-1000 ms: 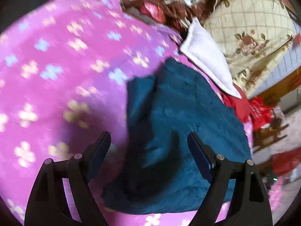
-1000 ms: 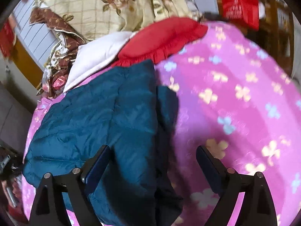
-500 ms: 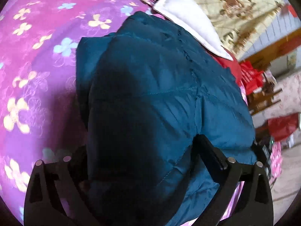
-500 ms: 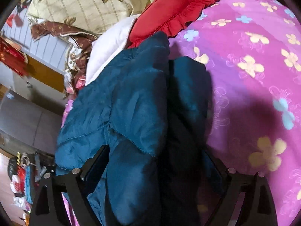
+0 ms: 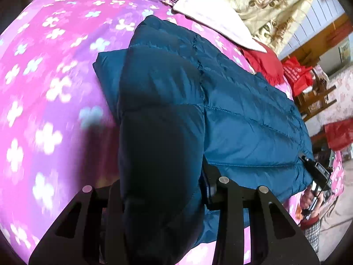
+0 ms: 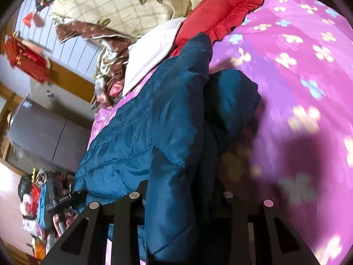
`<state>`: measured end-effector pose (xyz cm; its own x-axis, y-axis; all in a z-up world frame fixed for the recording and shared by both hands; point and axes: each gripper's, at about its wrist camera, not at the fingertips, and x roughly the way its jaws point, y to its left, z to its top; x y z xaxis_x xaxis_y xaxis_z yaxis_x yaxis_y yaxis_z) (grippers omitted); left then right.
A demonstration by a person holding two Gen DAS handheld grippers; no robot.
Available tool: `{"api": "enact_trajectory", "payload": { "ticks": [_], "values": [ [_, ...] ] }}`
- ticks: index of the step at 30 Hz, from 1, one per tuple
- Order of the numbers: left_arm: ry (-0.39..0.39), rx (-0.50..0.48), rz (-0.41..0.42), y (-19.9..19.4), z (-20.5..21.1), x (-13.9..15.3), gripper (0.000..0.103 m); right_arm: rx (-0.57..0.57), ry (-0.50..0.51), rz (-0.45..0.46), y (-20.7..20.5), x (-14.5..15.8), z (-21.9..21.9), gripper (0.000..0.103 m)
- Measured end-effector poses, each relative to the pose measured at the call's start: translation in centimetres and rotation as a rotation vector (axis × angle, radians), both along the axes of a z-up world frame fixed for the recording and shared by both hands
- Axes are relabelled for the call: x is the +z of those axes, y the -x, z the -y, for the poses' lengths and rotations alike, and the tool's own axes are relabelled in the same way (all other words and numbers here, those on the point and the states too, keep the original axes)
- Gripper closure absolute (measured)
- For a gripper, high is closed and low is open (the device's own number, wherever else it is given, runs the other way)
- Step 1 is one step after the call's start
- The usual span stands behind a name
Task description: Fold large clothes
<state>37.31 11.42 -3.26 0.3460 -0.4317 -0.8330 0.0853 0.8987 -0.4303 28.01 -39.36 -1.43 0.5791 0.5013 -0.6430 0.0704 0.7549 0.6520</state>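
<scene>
A teal puffer jacket (image 5: 242,114) lies folded on a pink flowered bedspread (image 5: 48,92). My left gripper (image 5: 161,190) has a thick fold of the jacket's near edge bunched between its fingers, and its jaws are closing on that fold. In the right wrist view the same jacket (image 6: 141,132) fills the gap of my right gripper (image 6: 181,194), whose jaws are also closing on a padded fold. Each view shows the other gripper at the jacket's far corner: the right gripper (image 5: 317,176) and the left gripper (image 6: 64,201), each in a hand.
A white pillow (image 5: 211,19), a red frilled cushion (image 6: 220,13) and a beige rose-print quilt (image 6: 123,2) lie behind the jacket. Wooden furniture and red bags (image 5: 295,72) stand past the bed's edge. A grey cabinet (image 6: 44,137) stands beside the bed.
Both grippers moved forward from above the bedspread onto the jacket. Their jaws went from wide apart to narrowed round folds of the jacket.
</scene>
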Motion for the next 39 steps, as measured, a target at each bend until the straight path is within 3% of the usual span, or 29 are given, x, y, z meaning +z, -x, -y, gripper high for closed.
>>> {"api": "enact_trajectory", "payload": {
  "ticks": [3, 5, 6, 7, 9, 12, 15, 18, 23, 26, 30, 32, 35, 37, 39],
  "values": [
    [-0.001, -0.002, 0.010, 3.0, -0.6, -0.5, 0.062, -0.018, -0.046, 0.002, 2.1, -1.6, 0.6, 0.068],
    [-0.002, 0.021, 0.021, 3.9, -0.9, -0.9, 0.049, -0.050, -0.056, -0.002, 2.4, -2.1, 0.9, 0.064],
    [0.002, 0.043, 0.025, 4.1, -1.3, -1.1, 0.048, -0.085, -0.027, -0.007, 2.5, -2.1, 0.9, 0.056],
    [0.015, 0.061, 0.020, 4.2, -1.6, -1.2, 0.048, -0.116, 0.011, -0.012, 2.6, -1.8, 0.8, 0.047],
    [0.044, 0.105, 0.019, 4.8, -2.4, -0.7, 0.049, -0.159, 0.111, -0.013, 3.0, -0.5, 0.3, 0.038],
    [0.048, 0.106, 0.086, 6.9, -3.2, 1.6, 0.049, -0.212, 0.257, 0.032, 4.6, 2.3, 0.3, 0.035],
    [-0.011, 0.099, 0.150, 9.2, -3.7, 3.8, 0.048, -0.272, 0.401, 0.107, 6.7, 5.2, 0.2, 0.035],
    [-0.068, 0.099, 0.207, 10.6, -4.1, 5.0, 0.046, -0.238, 0.524, 0.168, 7.7, 7.3, -1.8, 0.035],
    [-0.058, 0.117, 0.191, 9.4, -3.1, 4.7, 0.046, -0.097, 0.533, 0.213, 6.1, 7.4, -6.9, 0.035],
    [-0.136, 0.138, 0.196, 7.9, -1.5, 3.6, 0.046, -0.062, 0.536, 0.181, 4.4, 5.2, -8.5, 0.035],
    [-0.254, 0.144, 0.170, 6.1, -0.3, 0.8, 0.046, -0.079, 0.617, 0.141, 1.5, 1.6, -8.7, 0.035],
    [-0.266, 0.148, 0.169, 5.8, -0.4, -0.2, 0.039, -0.093, 0.630, 0.149, 0.7, 0.9, -8.4, 0.035],
    [-0.246, 0.157, 0.166, 5.8, -0.8, -0.3, 0.038, -0.091, 0.649, 0.135, -0.1, 0.6, -7.9, 0.035],
    [-0.235, 0.173, 0.171, 6.4, -0.9, 0.5, 0.038, -0.115, 0.660, 0.109, 0.1, 1.7, -8.0, 0.035],
    [-0.196, 0.185, 0.209, 7.6, -0.8, 1.9, 0.038, -0.152, 0.597, 0.156, 1.2, 3.3, -8.4, 0.036]
  ]
}}
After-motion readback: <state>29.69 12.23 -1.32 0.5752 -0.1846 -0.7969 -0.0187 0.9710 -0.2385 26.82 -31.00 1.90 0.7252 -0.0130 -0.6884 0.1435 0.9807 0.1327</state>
